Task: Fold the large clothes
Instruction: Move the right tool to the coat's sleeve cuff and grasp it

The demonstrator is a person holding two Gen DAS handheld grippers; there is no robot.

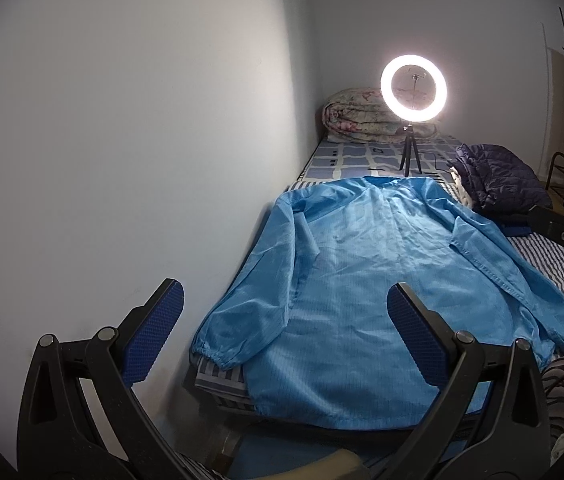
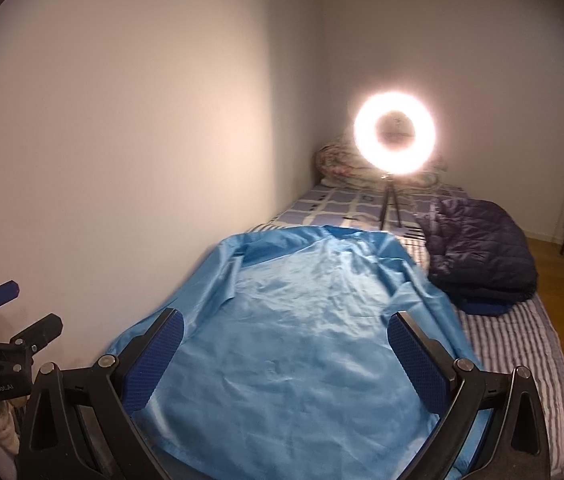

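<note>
A large light-blue long-sleeved jacket (image 1: 370,272) lies spread flat on the bed, collar at the far end, hem at the near edge, sleeves lying down both sides. It also shows in the right wrist view (image 2: 294,344). My left gripper (image 1: 284,328) is open and empty, hovering above the hem near the jacket's left sleeve cuff (image 1: 214,348). My right gripper (image 2: 284,356) is open and empty above the jacket's lower part. The left gripper also appears at the left edge of the right wrist view (image 2: 18,312).
The bed (image 2: 522,360) has a striped sheet and runs along a white wall (image 1: 142,140) on the left. A lit ring light on a small tripod (image 1: 413,92) stands beyond the collar. A dark puffer jacket (image 2: 478,252) lies at the right. A folded floral quilt (image 1: 362,120) lies at the far end.
</note>
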